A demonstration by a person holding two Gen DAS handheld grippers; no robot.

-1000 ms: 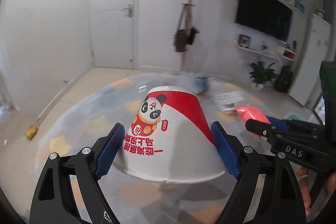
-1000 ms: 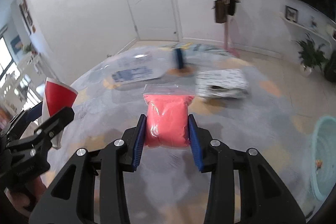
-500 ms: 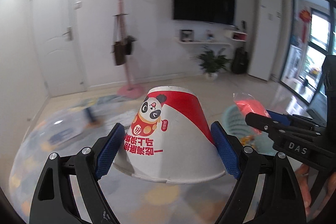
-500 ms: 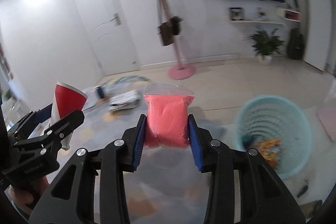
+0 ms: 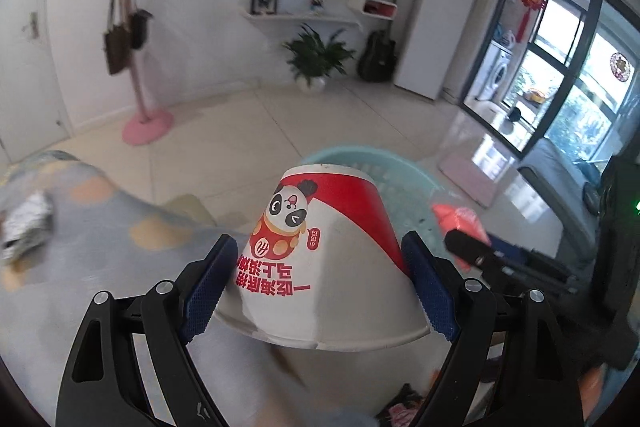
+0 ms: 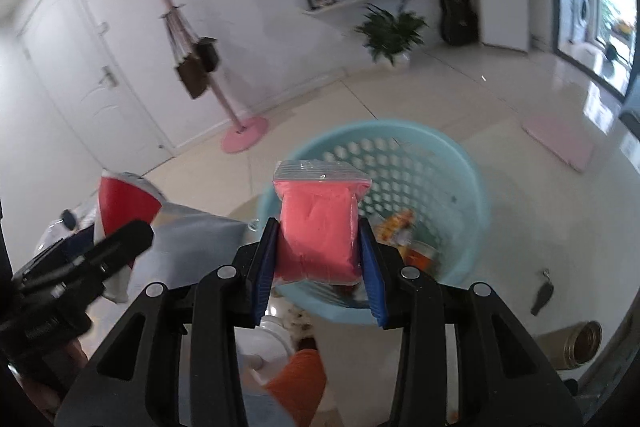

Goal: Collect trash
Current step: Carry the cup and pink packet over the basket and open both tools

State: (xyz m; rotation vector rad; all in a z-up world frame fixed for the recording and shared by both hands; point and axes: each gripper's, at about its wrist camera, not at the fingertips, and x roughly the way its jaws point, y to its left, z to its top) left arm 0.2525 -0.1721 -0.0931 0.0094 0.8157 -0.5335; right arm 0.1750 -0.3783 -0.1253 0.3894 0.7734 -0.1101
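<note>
My left gripper [image 5: 320,279] is shut on a white and red paper bowl [image 5: 324,259] with a panda print, held upside down. Behind it shows the rim of a light blue plastic basket [image 5: 360,157]. My right gripper [image 6: 318,259] is shut on a clear zip bag of pink stuff [image 6: 320,223], held just in front of the basket [image 6: 476,187], which has some trash at its bottom. The paper bowl [image 6: 124,203] and the left gripper appear at the left of the right wrist view; the pink bag [image 5: 460,223] shows at the right of the left wrist view.
A grey patterned rug [image 5: 80,227] with a crumpled silver packet [image 5: 24,227] lies to the left. A pink coat stand [image 6: 244,133], a potted plant [image 5: 316,59], a pink mat [image 6: 560,139] and a brass jar [image 6: 584,341] stand on the tiled floor around the basket.
Both grippers have swung right from the rug toward the basket, keeping hold of the bowl and the bag. The basket now sits right ahead and closer.
</note>
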